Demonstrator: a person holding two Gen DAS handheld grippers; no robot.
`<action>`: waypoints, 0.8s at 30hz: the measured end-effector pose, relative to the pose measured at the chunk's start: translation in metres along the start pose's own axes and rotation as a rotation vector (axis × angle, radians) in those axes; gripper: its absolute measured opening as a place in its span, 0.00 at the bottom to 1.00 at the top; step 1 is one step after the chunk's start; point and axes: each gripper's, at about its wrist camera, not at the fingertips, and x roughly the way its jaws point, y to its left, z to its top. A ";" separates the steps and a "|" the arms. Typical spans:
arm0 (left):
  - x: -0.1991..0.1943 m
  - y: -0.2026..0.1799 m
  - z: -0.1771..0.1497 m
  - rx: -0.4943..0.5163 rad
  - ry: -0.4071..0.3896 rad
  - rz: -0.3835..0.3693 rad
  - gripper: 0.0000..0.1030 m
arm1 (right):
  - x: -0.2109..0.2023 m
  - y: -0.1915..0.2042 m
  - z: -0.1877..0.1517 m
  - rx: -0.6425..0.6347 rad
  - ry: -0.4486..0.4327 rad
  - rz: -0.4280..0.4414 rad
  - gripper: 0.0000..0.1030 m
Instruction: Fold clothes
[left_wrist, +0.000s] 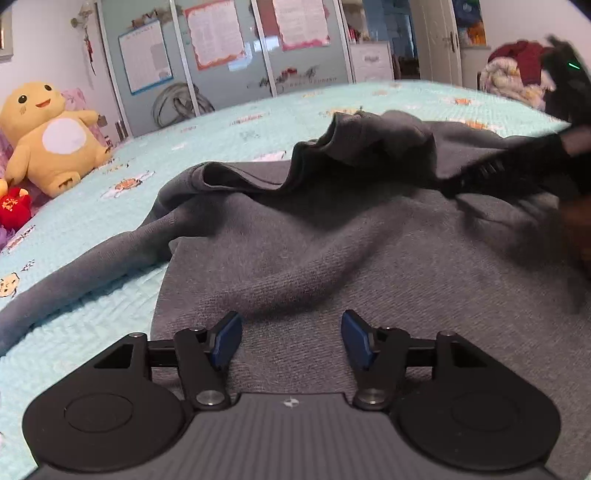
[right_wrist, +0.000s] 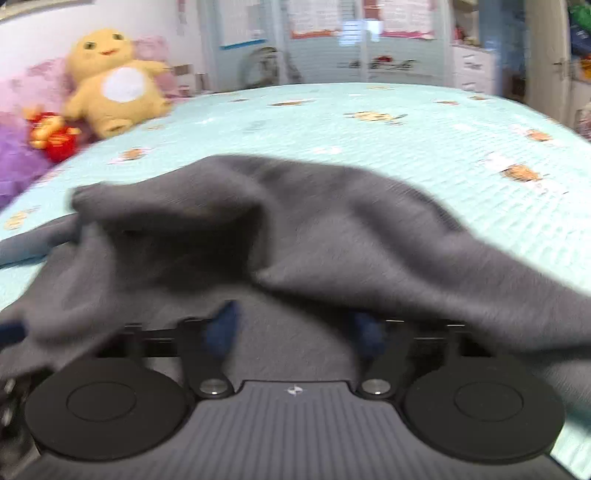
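Observation:
A grey knitted sweater (left_wrist: 332, 251) lies on the light blue bedspread (left_wrist: 92, 314), one sleeve (left_wrist: 74, 273) trailing to the left, its far part bunched in folds. My left gripper (left_wrist: 291, 334) is open and empty, its blue pads (left_wrist: 227, 338) hovering just over the near hem. The right gripper shows in the left wrist view as a dark blurred shape (left_wrist: 517, 166) over the sweater's right side. In the right wrist view the sweater (right_wrist: 295, 229) is draped over my right gripper (right_wrist: 295, 332); the jaws stand wide apart, the pads (right_wrist: 225, 332) partly under cloth.
A yellow plush toy (left_wrist: 51, 136) and a red plush (left_wrist: 14, 206) sit at the left edge of the bed. A pile of clothes (left_wrist: 517, 70) sits beyond the far right corner. Glass doors with posters (left_wrist: 221, 44) stand behind the bed.

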 end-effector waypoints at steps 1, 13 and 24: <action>-0.001 -0.001 -0.001 0.003 -0.007 0.003 0.63 | 0.005 -0.005 0.006 0.016 0.001 -0.010 0.36; -0.003 0.001 -0.005 -0.015 -0.027 -0.001 0.63 | 0.046 -0.062 0.065 0.243 -0.011 0.029 0.12; -0.004 0.003 -0.006 -0.024 -0.035 -0.006 0.63 | -0.033 -0.013 -0.017 0.136 -0.033 0.025 0.42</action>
